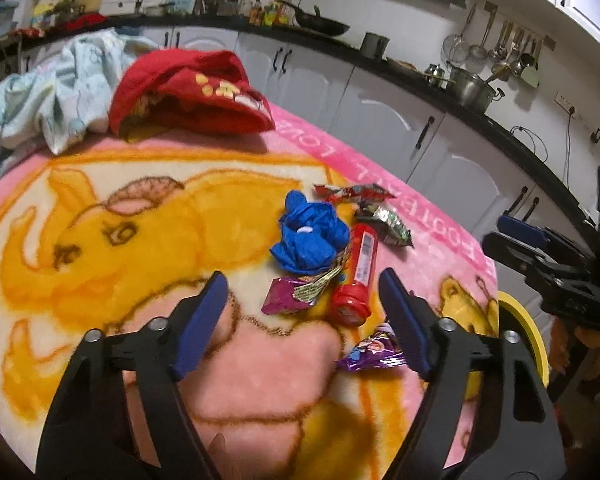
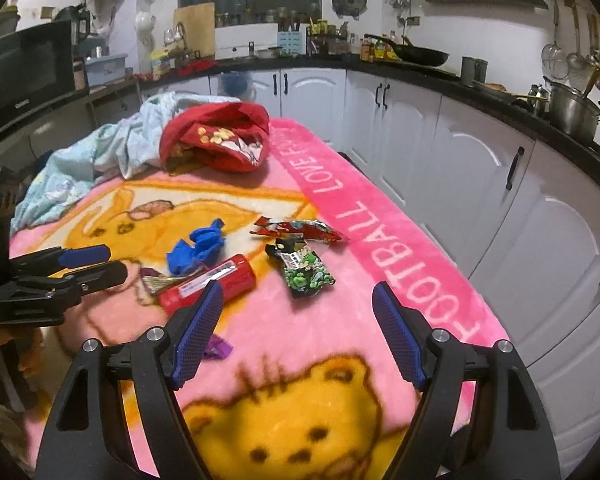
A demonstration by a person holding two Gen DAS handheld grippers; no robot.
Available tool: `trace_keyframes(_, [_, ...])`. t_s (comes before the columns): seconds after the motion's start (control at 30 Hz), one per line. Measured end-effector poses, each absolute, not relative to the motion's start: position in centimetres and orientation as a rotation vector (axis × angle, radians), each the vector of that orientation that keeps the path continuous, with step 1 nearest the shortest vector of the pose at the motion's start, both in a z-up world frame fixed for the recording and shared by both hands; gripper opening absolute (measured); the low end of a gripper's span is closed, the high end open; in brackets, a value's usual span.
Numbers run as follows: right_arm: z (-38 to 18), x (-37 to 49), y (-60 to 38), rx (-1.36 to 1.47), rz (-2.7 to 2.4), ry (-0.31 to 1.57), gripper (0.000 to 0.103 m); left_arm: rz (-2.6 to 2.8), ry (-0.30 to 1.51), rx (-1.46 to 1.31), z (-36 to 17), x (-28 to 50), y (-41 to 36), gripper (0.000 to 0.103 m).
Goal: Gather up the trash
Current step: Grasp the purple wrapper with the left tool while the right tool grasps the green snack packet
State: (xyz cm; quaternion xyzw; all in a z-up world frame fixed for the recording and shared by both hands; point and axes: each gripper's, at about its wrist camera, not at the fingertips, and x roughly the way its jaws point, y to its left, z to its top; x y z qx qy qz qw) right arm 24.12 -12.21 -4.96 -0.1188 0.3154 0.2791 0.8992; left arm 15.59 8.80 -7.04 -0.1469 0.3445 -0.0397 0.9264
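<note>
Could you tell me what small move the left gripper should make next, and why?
Probably ease the left gripper forward and down over the red tube. Its jaws are open and empty, and the tube lies on the blanket just ahead, roughly between the fingertips.

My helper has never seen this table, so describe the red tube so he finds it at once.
Look at the pink cartoon blanket covering the table, then at the small heap of trash near its middle. The red tube lies on its side beside the crumpled blue glove. It alone is a rigid cylinder with a barcode label; everything around it is crinkled wrappers.
</note>
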Motion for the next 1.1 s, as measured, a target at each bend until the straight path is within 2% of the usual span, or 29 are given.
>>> trace_keyframes(0.07, [-5.6, 25.3, -11.8, -0.250, 0.576, 0.670, 0.074, -0.097, 0.724, -0.315, -7.5, 15.9, 9.1, 0.058])
trace_keyframes(0.5, [-9.0, 31.1, -9.0, -0.282, 0.594, 0.771, 0.072, -0.163, 0.797, -0.355, -9.6, 17.8, 9.6, 0.048])
trace_keyframes(0.7, [-10.8, 33.1, -8.1, -0.294, 0.619, 0.845, 0.063, -0.179, 0.823, -0.383, -10.3, 18.5, 9.9, 0.034])
trace_keyframes(0.77, [-11.4, 33.6, -8.1, -0.284, 0.628, 0.874, 0.051, -0.187, 0.828, -0.390, -10.5, 18.5, 9.9, 0.033])
trace_keyframes(0.8, [-11.6, 33.8, -8.0, -0.284, 0.631, 0.881, 0.048, -0.188, 0.829, -0.390, -10.5, 18.5, 9.9, 0.032])
trace_keyframes(1.1, [-12.1, 33.4, -8.0, -0.304, 0.650, 0.886, 0.037, -0.202, 0.847, -0.352, -10.6, 18.2, 9.0, 0.025])
